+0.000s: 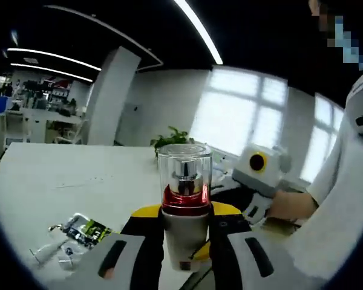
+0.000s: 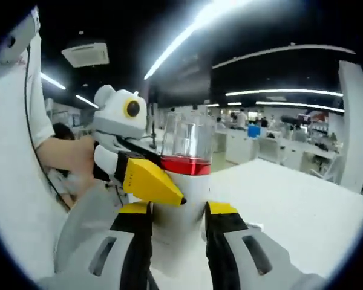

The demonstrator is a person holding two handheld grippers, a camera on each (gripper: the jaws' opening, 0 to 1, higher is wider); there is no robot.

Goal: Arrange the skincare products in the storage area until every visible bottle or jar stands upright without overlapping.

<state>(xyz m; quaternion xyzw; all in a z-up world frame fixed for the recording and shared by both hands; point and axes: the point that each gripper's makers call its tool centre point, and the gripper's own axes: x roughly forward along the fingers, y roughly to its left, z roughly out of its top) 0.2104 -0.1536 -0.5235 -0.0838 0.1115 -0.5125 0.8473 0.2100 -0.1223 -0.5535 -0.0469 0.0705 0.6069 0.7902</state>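
Standing by the white table (image 1: 60,175), I see both grippers up off its surface with one bottle (image 1: 184,199) between them — a white body, a red band, and a tall clear cap with a silver pump head showing inside. In the left gripper view the left gripper (image 1: 185,232) has its yellow-tipped jaws pressed against the bottle's white body on either side, so it is clamped on the bottle, which stands upright in that view. In the right gripper view the right gripper (image 2: 177,229) has its jaws flanking the lower body of the same bottle (image 2: 186,181) and seemingly touching it, while a yellow jaw tip of the other gripper crosses in front just below the red band. This looks to me like a handover or a two-handed steadying in mid-air. To do it well I would keep one grip firm until the other is sure, hold low on the solid body rather than the clear cap — that cap may slip off — and lower the bottle straight down onto bare table. A small crumpled packet (image 1: 78,232) lies on the table near the left gripper; I would set down well away from it.
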